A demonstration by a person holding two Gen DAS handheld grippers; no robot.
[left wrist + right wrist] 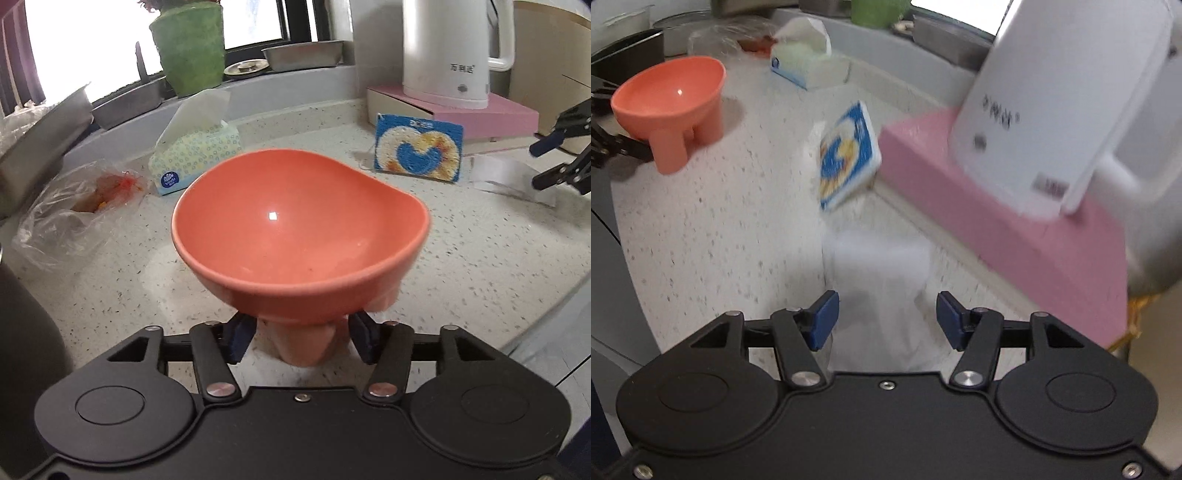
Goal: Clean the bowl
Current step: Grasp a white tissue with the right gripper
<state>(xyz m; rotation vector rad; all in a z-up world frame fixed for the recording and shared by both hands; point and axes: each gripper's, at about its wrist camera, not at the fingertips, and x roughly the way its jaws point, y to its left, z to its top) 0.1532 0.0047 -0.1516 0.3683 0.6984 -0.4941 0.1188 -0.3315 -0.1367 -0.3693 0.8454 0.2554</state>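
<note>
the orange bowl (pixel 301 225) stands on the speckled counter (pixel 461 266), holding only faint specks. left gripper (pixel 301 338) clamps one bowl leg; right gripper (pixel 886 319) gapes, holding nothing, above a clear plastic sheet (pixel 882 258).

An orange footed bowl (pixel 301 225) stands upright on the speckled counter (pixel 461 266), its inside glossy.

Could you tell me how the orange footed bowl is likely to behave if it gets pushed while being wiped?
The bowl stands on narrow legs beneath a wide rim, so it may tip. Its glossy surface looks slippery. The left gripper brackets one leg with its fingers, which should steady it.
</note>
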